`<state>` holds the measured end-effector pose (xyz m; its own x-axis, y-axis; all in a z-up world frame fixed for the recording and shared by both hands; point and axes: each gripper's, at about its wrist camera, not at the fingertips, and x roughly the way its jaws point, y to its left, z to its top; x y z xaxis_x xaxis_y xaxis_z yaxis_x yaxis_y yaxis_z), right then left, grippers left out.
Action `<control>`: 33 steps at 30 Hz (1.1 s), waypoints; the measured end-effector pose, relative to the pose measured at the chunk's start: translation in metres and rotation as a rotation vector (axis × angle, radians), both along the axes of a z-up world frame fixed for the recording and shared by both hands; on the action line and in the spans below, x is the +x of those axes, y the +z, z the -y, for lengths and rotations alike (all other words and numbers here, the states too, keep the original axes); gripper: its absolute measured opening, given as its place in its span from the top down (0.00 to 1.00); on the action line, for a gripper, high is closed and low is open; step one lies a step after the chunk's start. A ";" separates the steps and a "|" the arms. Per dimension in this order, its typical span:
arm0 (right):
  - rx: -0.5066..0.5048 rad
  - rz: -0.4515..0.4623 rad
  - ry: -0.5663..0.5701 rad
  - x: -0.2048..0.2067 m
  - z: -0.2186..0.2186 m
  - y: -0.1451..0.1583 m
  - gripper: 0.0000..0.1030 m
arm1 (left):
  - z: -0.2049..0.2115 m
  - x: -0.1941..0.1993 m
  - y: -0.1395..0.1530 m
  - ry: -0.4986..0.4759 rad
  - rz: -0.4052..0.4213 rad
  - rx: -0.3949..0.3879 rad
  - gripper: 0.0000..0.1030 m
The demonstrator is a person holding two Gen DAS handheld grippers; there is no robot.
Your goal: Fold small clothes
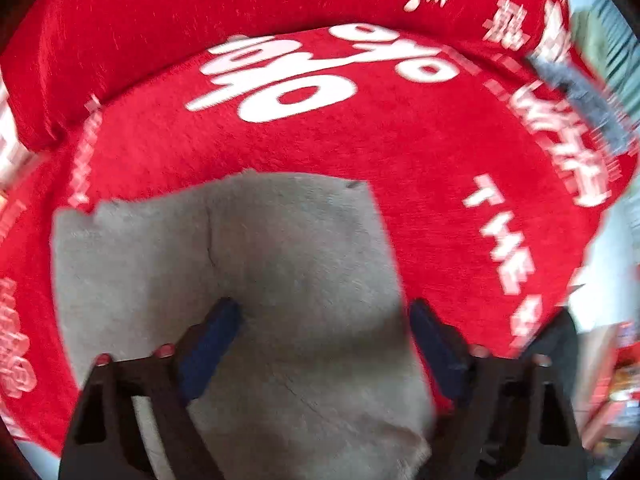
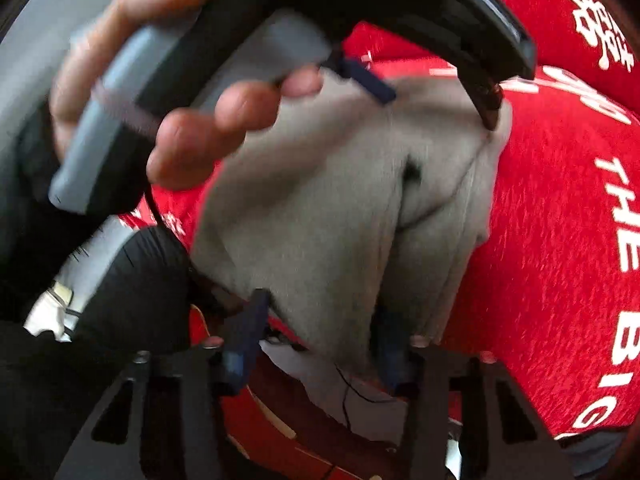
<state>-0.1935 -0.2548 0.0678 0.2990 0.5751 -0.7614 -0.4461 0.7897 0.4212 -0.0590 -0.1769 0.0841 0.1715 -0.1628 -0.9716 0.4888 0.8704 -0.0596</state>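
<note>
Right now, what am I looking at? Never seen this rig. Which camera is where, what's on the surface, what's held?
No robot: a person carries a hand-held gripper in each hand, each with a fisheye camera looking along its two fingers.

The left view looks down on a grey garment lying on a red cloth with white lettering. The left hand-held gripper is open above it, gripping nothing.

The right view shows the right hand-held gripper at the garment's near edge; blur hides whether it is pinching. Above is the person's other hand holding the left gripper.
</note>
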 end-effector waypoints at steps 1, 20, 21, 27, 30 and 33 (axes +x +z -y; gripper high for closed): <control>-0.008 -0.002 0.001 0.000 0.000 -0.002 0.60 | 0.003 0.000 -0.001 -0.004 0.009 0.012 0.26; -0.005 -0.029 0.036 -0.012 0.021 0.004 0.83 | 0.020 0.015 0.017 -0.014 0.053 0.046 0.83; 0.004 -0.022 0.017 -0.012 0.027 0.009 0.83 | 0.012 0.016 0.029 -0.011 0.038 0.000 0.78; 0.080 0.062 -0.115 0.002 0.058 0.045 0.46 | -0.058 0.006 0.095 0.117 0.215 -0.227 0.00; 0.064 0.118 -0.120 0.019 0.043 0.058 0.35 | -0.090 0.000 0.089 0.134 0.189 -0.232 0.00; 0.061 0.161 -0.087 0.040 0.026 0.068 0.35 | -0.122 -0.012 0.067 0.209 0.234 -0.125 0.00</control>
<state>-0.1538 -0.2810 0.1362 0.4647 0.5856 -0.6642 -0.4430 0.8033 0.3982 -0.0705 -0.0547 0.1515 0.4294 -0.2157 -0.8770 0.3136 0.9462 -0.0792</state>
